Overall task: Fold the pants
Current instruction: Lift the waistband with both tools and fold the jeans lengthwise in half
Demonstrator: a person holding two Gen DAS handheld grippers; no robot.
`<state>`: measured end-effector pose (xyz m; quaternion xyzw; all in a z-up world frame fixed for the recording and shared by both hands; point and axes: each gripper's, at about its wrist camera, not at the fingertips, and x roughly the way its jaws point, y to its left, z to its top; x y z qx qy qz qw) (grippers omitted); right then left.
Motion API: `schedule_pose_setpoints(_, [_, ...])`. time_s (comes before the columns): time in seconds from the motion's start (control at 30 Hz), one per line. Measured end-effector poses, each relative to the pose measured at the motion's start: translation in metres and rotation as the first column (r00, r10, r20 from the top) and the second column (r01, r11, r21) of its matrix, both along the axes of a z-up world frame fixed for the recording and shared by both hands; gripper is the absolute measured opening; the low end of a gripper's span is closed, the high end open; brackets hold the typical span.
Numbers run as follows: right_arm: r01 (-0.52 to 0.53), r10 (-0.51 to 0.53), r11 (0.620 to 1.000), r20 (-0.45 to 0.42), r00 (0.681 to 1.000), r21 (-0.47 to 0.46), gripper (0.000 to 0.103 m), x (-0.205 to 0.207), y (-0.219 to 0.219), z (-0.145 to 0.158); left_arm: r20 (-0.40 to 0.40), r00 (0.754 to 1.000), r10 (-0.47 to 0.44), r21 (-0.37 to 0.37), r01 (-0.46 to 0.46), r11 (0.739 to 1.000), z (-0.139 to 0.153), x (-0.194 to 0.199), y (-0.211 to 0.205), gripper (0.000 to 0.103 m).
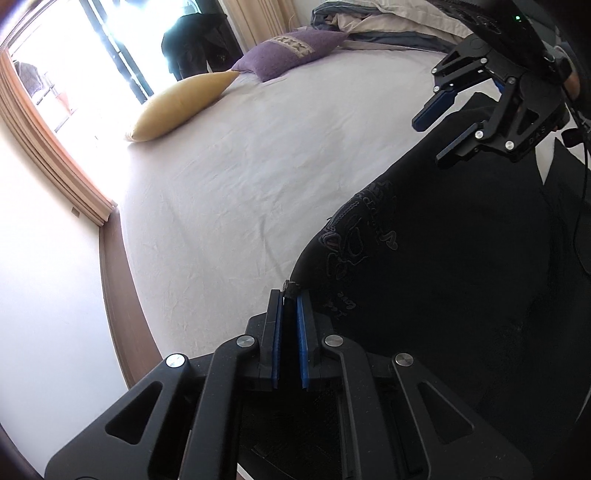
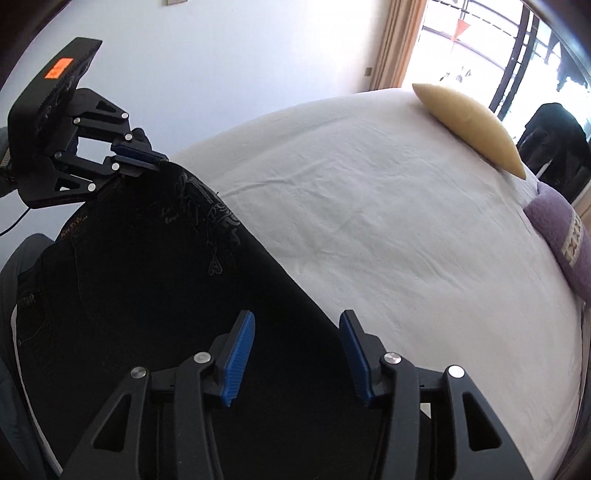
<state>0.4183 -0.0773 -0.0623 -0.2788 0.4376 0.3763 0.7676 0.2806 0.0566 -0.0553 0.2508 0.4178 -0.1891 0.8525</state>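
The black pants with pale embroidered lettering lie at the near edge of the white-sheeted bed. The left gripper is clamped on a corner of the fabric. The right gripper has blue pads apart, the cloth's edge between them untouched. Only the left wrist view shows rumpled bedding beyond the purple cushion and yellow cushion.

Black embroidered cotton pants cut off by the near and left edges in the right wrist view; embroidered lettering too small to read. Purple knitted cushion cropped at the far right edge. Window overexposed, outside unreadable. Dark object beside the window unidentifiable.
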Motion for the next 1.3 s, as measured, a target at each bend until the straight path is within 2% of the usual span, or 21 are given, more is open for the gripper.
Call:
schedule_pose_setpoints(0.1, [-0.004, 0.004, 0.999, -0.011, 1.0, -0.033, 0.043, 0.011, 0.009, -0.007, 0.003, 1.0, 0.0, -0.003, 0.0, 1.0, 0.0, -0.003, 0.001, 0.006])
schedule_pose_setpoints(0.23, [0.001, -0.002, 0.998, -0.019, 1.0, -0.068, 0.019, 0.018, 0.012, -0.016, -0.003, 1.0, 0.0, -0.014, 0.0, 1.0, 0.0, -0.002, 0.003, 0.006])
schedule_pose_setpoints(0.43, [0.013, -0.014, 0.999, -0.032, 0.999, -0.045, 0.007, 0.016, 0.012, -0.018, -0.002, 1.0, 0.003, -0.019, -0.004, 1.0, -0.002, 0.001, 0.002, 0.006])
schedule_pose_setpoints(0.87, [-0.095, 0.097, 0.988, 0.009, 0.995, -0.119, 0.002, -0.019, 0.01, -0.012, 0.003, 1.0, -0.018, -0.03, 0.018, 0.999, 0.005, -0.014, 0.004, 0.006])
schedule_pose_setpoints(1.0, [-0.123, 0.133, 0.979, 0.05, 0.99, -0.165, 0.002, -0.037, 0.013, -0.004, 0.015, 0.999, -0.029, -0.034, 0.03, 0.999, 0.009, -0.021, 0.001, 0.006])
schedule_pose_setpoints(1.3, [-0.156, 0.188, 0.96, 0.124, 0.974, -0.231, 0.001, -0.097, 0.012, 0.004, 0.045, 0.996, -0.082, -0.04, 0.084, 0.996, 0.017, -0.067, -0.006, 0.006])
